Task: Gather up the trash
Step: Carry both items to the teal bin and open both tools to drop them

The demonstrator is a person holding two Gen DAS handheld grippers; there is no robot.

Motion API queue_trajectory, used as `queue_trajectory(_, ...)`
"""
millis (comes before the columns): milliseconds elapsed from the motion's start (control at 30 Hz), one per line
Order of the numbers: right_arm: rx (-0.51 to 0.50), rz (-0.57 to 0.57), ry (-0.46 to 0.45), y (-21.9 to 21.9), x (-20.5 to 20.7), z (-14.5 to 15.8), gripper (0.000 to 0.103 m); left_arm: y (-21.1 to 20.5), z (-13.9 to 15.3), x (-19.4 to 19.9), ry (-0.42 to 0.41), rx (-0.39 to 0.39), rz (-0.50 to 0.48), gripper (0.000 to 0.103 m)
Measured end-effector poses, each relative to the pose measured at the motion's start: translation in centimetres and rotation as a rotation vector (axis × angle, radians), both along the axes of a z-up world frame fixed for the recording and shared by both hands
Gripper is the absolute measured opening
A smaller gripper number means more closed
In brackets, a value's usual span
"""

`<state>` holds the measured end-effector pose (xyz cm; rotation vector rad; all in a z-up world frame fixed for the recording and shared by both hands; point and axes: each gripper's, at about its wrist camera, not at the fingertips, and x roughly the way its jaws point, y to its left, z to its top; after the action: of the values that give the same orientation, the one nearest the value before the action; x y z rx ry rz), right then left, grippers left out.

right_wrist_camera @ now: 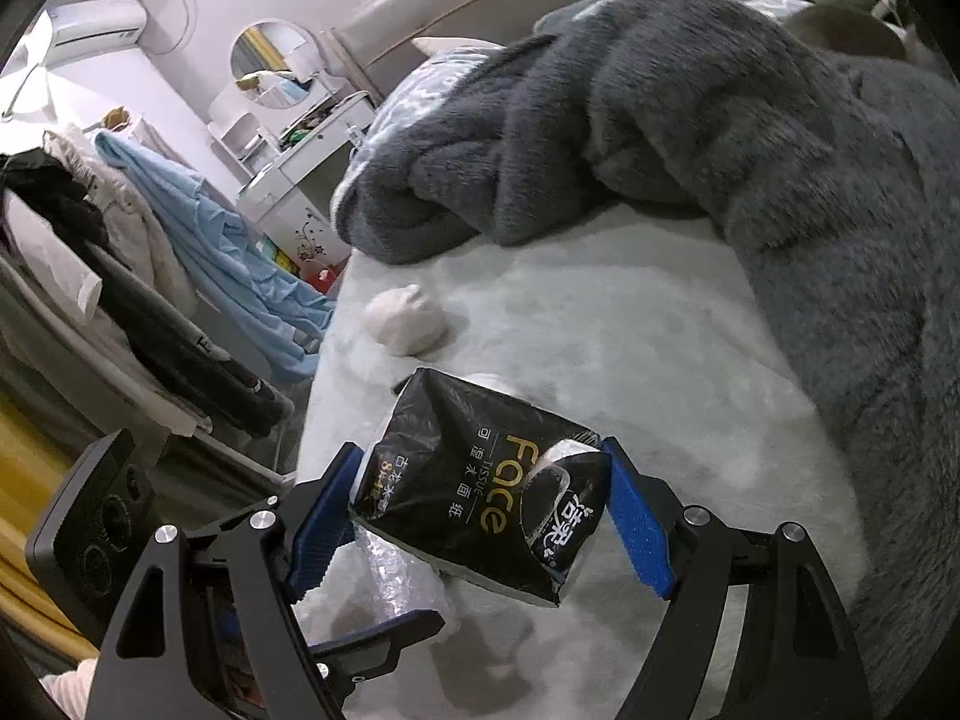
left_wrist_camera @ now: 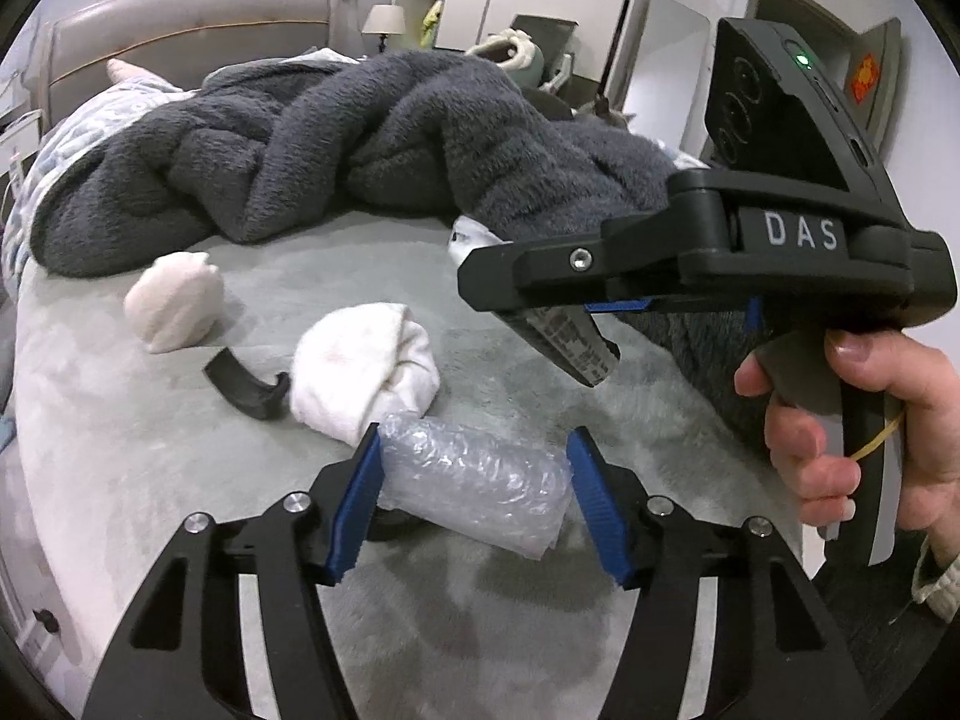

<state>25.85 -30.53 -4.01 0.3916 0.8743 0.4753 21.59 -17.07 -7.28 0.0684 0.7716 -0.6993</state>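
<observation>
A roll of clear bubble wrap (left_wrist_camera: 474, 480) lies on the grey-green bedsheet (left_wrist_camera: 180, 450), between the blue pads of my left gripper (left_wrist_camera: 474, 498); the jaws stand open around it, and I cannot tell whether the pads touch it. My right gripper (right_wrist_camera: 480, 510) is shut on a black tissue pack (right_wrist_camera: 480, 492) marked "Face", held above the bed. In the left wrist view the right gripper (left_wrist_camera: 540, 300) hovers at the right with the pack (left_wrist_camera: 570, 342) hanging from it. The bubble wrap also shows under the pack in the right wrist view (right_wrist_camera: 396, 582).
A white rolled sock (left_wrist_camera: 366, 372), a pinkish rolled sock (left_wrist_camera: 174, 300) and a black curved clip (left_wrist_camera: 246, 390) lie on the bed. A dark grey fleece blanket (left_wrist_camera: 360, 138) is heaped behind. A clothes rack (right_wrist_camera: 150, 276) stands beside the bed.
</observation>
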Motion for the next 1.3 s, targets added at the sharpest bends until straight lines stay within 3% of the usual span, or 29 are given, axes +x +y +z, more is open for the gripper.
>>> queue_trajectory(333,-0.027,0.011,-0.049,2.3,-0.9,2.0,0.08,4.3,1.8,-0.8,0.035,-0.157,0.124,0.064)
queue_trajectory(467,-0.016,-0.009,-0.058,1.9,-1.3,2.6,0.08,5.7,1.7,-0.6,0.033,-0.174,0.18,0.064)
queue_trajectory(633,-0.014,-0.023,-0.059,1.7,-1.8,2.6,0.08,6.7,0.5,0.4,0.09,-0.202,0.216,0.064)
queue_trajectory(1067,-0.04,-0.023,-0.06,3.5,-1.9,3.0,0.08,5.1,-0.5,-0.7,0.174,-0.255,0.114,0.063)
queue_trajectory(1300,-0.048,-0.043,-0.038,3.9,-2.3,2.4,0.08,6.5,0.5,-3.2,0.153,-0.23,0.143,0.063)
